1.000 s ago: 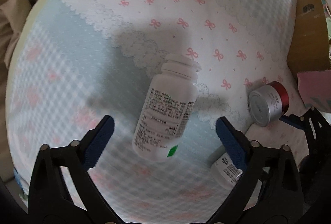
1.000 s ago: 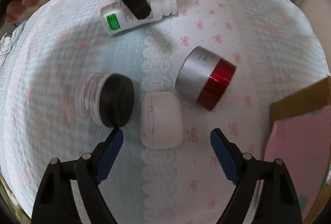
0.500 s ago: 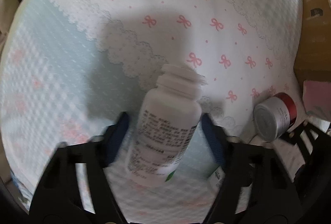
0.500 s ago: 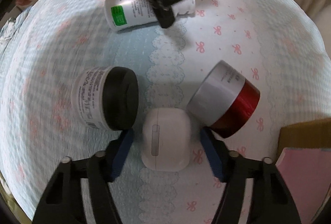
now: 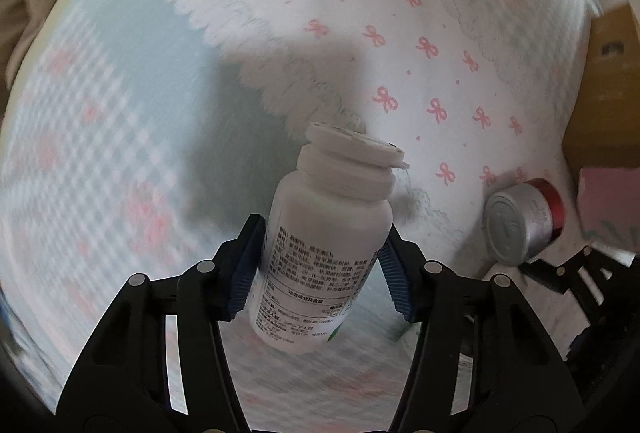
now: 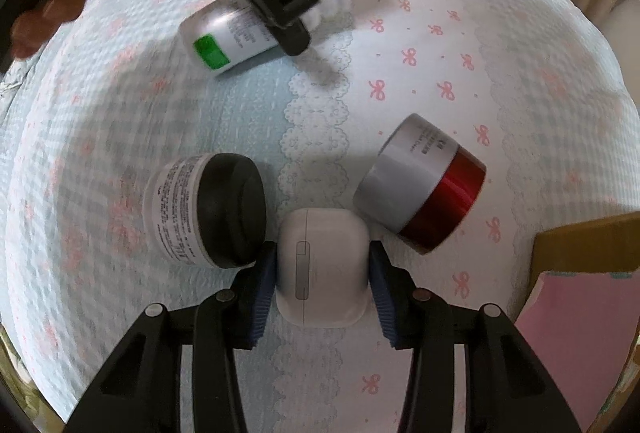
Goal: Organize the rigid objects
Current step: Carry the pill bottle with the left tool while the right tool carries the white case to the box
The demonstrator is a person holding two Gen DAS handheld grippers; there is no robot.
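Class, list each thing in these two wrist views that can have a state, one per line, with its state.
White pill bottle: capped, gripped by the left claw.
White earbud case: lid shut, gripped by the right claw.
Black-lidded jar: lidded, lying on its side, free.
Silver-and-red jar: closed, lying on its side, free.

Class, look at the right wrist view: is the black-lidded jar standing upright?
No, the black-lidded jar lies on its side on the cloth.
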